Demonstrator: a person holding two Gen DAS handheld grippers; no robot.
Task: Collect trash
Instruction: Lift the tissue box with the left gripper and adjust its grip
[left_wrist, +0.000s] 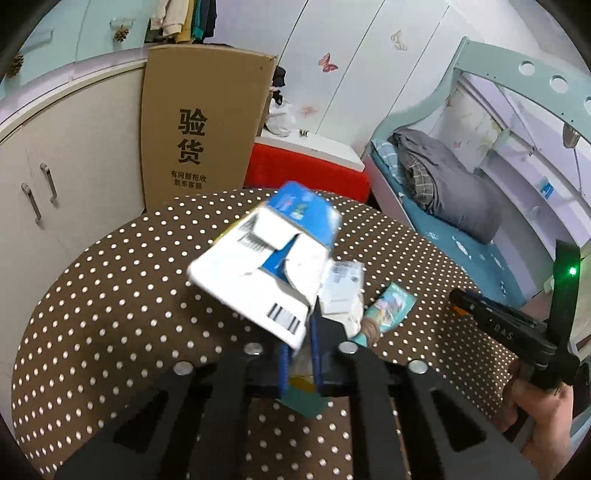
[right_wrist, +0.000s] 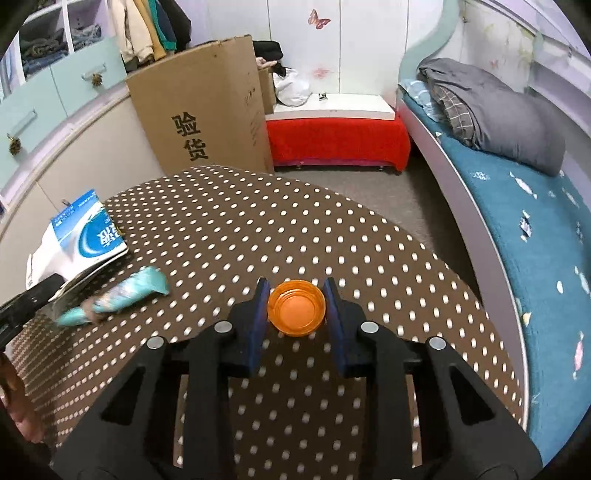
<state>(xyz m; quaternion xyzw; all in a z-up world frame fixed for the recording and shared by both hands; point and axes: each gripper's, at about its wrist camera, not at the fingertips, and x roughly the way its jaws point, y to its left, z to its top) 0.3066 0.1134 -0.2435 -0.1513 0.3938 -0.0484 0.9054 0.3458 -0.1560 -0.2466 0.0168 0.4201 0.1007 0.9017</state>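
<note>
Polka-dot bench (right_wrist: 258, 229): left tool (left_wrist: 299, 343) clenched on flattened carton (left_wrist: 258, 266); right tool (right_wrist: 297, 314) grasps orange cap (right_wrist: 297, 308), frame centre.

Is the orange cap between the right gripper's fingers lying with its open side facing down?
No. In the right wrist view the orange cap sits between the right gripper pads with its hollow inside facing up.

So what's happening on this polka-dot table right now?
A person is clearing trash off the table with a handheld gripper in each hand. The left gripper has its jaws shut on a flattened blue and white carton, tilted up off the cloth. The right gripper has its jaws against both sides of a small orange cup that looks to be still on the table. A light blue wrapper lies between them, not yet collected.
</note>
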